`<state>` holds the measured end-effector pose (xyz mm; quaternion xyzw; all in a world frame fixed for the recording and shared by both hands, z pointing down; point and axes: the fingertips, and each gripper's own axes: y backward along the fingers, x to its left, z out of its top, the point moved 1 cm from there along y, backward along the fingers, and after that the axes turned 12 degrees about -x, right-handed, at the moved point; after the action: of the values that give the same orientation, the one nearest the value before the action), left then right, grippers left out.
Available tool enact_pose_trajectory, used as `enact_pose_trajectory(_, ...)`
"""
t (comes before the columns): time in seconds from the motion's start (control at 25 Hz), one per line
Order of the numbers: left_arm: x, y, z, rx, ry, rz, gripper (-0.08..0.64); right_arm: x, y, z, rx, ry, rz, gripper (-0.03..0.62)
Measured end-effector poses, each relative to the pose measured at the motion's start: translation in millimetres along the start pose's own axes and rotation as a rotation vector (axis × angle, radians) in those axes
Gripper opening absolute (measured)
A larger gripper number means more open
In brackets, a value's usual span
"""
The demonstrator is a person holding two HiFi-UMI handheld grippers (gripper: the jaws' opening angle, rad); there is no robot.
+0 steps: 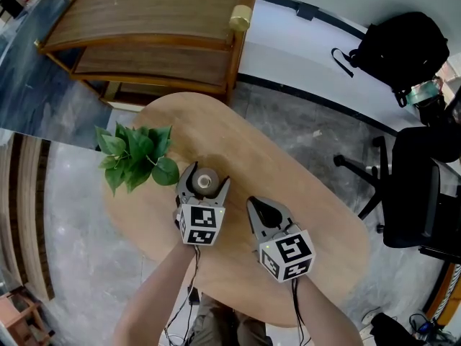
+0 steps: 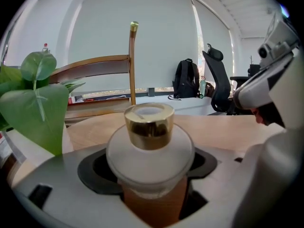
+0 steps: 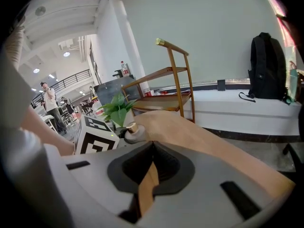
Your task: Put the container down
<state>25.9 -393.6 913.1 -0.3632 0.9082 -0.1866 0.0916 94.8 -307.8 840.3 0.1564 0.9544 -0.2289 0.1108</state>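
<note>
Right gripper [image 1: 258, 207]: nearest us, jaws pressed together on nothing, hovering over the table just beside the left one.
Left gripper [image 1: 207, 177]: we have its 2 jaws clamped round the container, below its wide shoulder.
Container [image 2: 150, 151]: a frosted jar with a gold cap, upright between the left jaws, above the middle of the table; we cannot tell whether its base touches the wood.
Oval wooden table [image 1: 317, 215]: bare wood lies ahead and to the right, which we judge room enough for a landing.
Risk at the jaws: if we let go before the base is down and level, we think the jar could drop or topple.
Plant [image 1: 137, 153]: its leaves are near the left jaw.
Risk at the plant: drifting left could brush the leaves and tilt the jar.
</note>
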Motion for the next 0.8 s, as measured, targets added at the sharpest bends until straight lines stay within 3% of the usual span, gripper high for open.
enact_pose_trajectory(0.16,1,11,-5,-0.005,0.027,0.012,0.364,1,4,1,0.003,-0.007,-0.008,-0.004)
enact_pose_trajectory(0.44,-15,71,-19,0.085,0.101,0.000,0.365,11,22,27,0.001,-0.013,-0.025,-0.003)
enact_pose_trajectory(0.64,-26,133,18,0.092,0.156,-0.022,0.365,29,52,70,-0.016,-0.013,-0.033,-0.004)
enact_pose_trajectory(0.8,-26,173,73,0.061,0.170,-0.036,0.358,48,82,118,-0.046,-0.001,-0.033,-0.004)
